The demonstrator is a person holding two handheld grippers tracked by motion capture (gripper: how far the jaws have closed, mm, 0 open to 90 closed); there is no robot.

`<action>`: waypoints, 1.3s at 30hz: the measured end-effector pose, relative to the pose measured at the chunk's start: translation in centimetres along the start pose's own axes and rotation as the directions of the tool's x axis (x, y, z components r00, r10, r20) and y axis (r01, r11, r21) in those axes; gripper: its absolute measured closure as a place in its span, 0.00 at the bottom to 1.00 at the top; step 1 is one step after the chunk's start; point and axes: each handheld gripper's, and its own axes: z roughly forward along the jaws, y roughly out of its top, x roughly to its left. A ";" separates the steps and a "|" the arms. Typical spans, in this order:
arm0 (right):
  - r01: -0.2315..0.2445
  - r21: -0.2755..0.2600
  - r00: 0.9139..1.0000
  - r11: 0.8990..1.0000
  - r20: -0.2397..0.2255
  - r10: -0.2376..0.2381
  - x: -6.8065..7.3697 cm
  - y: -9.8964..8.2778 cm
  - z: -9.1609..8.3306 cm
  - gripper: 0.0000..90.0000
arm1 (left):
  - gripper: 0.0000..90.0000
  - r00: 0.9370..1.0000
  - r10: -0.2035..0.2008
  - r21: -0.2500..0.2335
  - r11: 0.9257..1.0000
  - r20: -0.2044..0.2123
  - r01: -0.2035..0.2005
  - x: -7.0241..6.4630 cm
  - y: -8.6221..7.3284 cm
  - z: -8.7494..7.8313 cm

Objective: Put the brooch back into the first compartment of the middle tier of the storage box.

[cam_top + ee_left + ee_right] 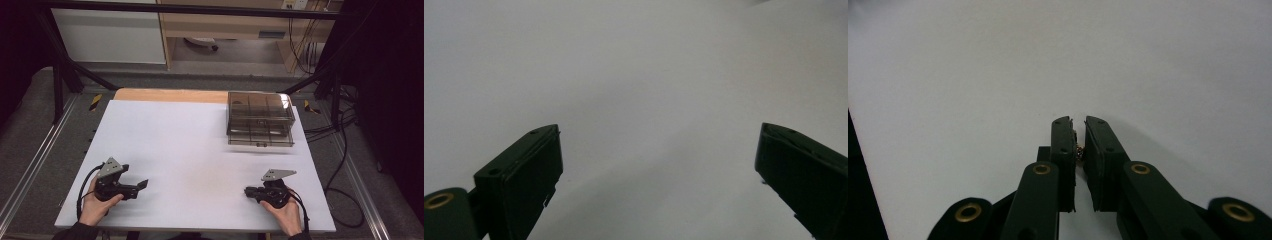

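Note:
My left gripper (142, 184) rests low over the white table sheet (190, 150) at the front left, held by a hand. In the left gripper view its two black fingers (524, 175) stand wide apart with only white surface between them. My right gripper (248, 190) sits at the front right, pointing left. In the right gripper view (1078, 122) its jaws are nearly together, pinching a small brass-and-silver metal piece (1079, 150) partway down the pads. What the piece is I cannot make out.
A smoky transparent drawer box (260, 119) with several compartments stands at the back right of the sheet. A strip of wooden tabletop (170, 95) shows behind the sheet. Black frame bars and cables run along both sides.

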 end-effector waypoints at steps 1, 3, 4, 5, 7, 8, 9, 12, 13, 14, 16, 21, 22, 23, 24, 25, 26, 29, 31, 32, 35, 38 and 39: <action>0.002 0.000 1.000 1.000 0.000 -0.002 0.0 0.0 0.0 0.92 | 0.05 1.000 0.000 0.000 1.000 0.000 0.000 0.0 0.0 0.0; 0.003 0.001 1.000 1.000 -0.001 -0.003 0.0 0.0 0.0 0.93 | 0.05 1.000 0.001 0.000 1.000 -0.001 -0.001 0.0 0.0 0.0; 0.002 0.002 1.000 1.000 -0.002 -0.002 0.0 0.0 0.0 0.93 | 0.05 1.000 0.001 0.000 1.000 -0.001 -0.001 0.0 0.0 0.0; 0.002 0.002 1.000 1.000 -0.002 -0.002 0.0 0.0 0.0 0.93 | 0.05 1.000 0.002 0.002 1.000 0.000 -0.002 0.0 0.0 0.0; 0.002 0.002 1.000 1.000 -0.005 -0.002 0.0 0.0 0.0 0.93 | 0.05 1.000 0.002 0.003 1.000 -0.001 -0.002 0.0 0.0 0.0; 0.002 0.002 1.000 1.000 -0.005 -0.002 0.0 0.0 0.0 0.93 | 0.05 1.000 0.002 0.002 1.000 -0.001 -0.002 0.0 0.0 0.0; 0.002 0.002 1.000 1.000 -0.006 -0.002 0.0 0.0 0.0 0.93 | 0.05 1.000 0.001 0.000 1.000 -0.001 -0.001 0.0 0.0 0.0; 0.005 0.000 1.000 1.000 -0.007 -0.005 0.0 0.0 0.0 0.93 | 0.05 1.000 0.001 0.000 1.000 -0.001 -0.001 0.0 0.0 0.0; 0.003 0.000 1.000 1.000 -0.008 -0.003 0.0 0.0 0.0 0.93 | 0.05 1.000 0.001 0.000 1.000 -0.001 -0.001 0.0 0.0 0.0; 0.005 0.000 1.000 1.000 -0.008 -0.005 0.0 0.0 0.0 0.93 | 0.05 1.000 0.001 0.000 1.000 -0.001 -0.001 0.0 0.0 0.0; 0.002 0.001 1.000 1.000 -0.009 -0.002 0.0 0.0 0.0 0.94 | 0.05 1.000 0.001 0.000 1.000 -0.001 -0.001 0.0 0.0 0.0; 0.004 0.000 1.000 1.000 -0.013 -0.004 0.0 0.0 0.0 0.94 | 0.05 1.000 0.001 0.001 1.000 -0.001 -0.001 0.0 0.0 0.0; 0.003 0.001 1.000 1.000 -0.013 -0.003 0.0 0.0 -0.1 0.94 | 0.05 1.000 0.003 0.003 1.000 0.000 -0.003 0.0 0.0 0.0; 0.004 0.001 1.000 1.000 -0.014 -0.004 0.0 0.0 -0.1 0.94 | 0.05 1.000 0.003 0.003 1.000 0.000 -0.003 0.0 0.0 0.0; 0.002 0.001 1.000 1.000 -0.015 -0.002 0.0 0.0 -0.1 0.94 | 0.05 1.000 0.005 0.003 1.000 -0.001 -0.005 0.0 0.0 0.0; 0.002 0.001 1.000 1.000 -0.015 -0.002 0.0 0.0 -0.1 0.94 | 0.05 1.000 0.003 0.003 1.000 -0.001 -0.003 0.0 0.0 0.0; 0.001 0.001 1.000 1.000 -0.017 -0.001 0.1 0.0 -0.1 0.94 | 0.05 1.000 0.003 0.002 1.000 0.000 -0.003 0.0 0.0 0.0; -0.001 0.002 1.000 1.000 -0.019 0.001 0.1 0.0 -0.1 0.95 | 0.05 1.000 0.002 0.000 1.000 -0.001 -0.002 0.0 0.0 0.0; 0.000 -0.001 1.000 1.000 -0.022 0.000 0.1 0.0 -0.1 0.96 | 0.05 1.000 0.002 0.001 1.000 -0.001 -0.002 0.0 0.0 0.0; 0.001 0.000 1.000 1.000 -0.024 -0.001 0.1 0.0 -0.1 0.96 | 0.05 1.000 0.002 0.001 1.000 -0.001 -0.002 0.0 0.0 0.0; 0.000 -0.002 1.000 1.000 -0.027 0.000 0.1 0.0 -0.1 0.97 | 0.05 1.000 0.002 0.001 1.000 -0.001 -0.002 0.0 0.0 0.0; 0.001 0.001 1.000 1.000 -0.028 0.000 0.1 0.0 -0.2 0.97 | 0.05 1.000 0.002 0.001 1.000 -0.001 -0.002 0.0 0.0 0.0; 0.001 0.001 1.000 1.000 -0.029 -0.001 0.1 0.0 -0.2 0.97 | 0.06 1.000 0.001 0.001 1.000 -0.001 -0.001 0.0 0.0 0.0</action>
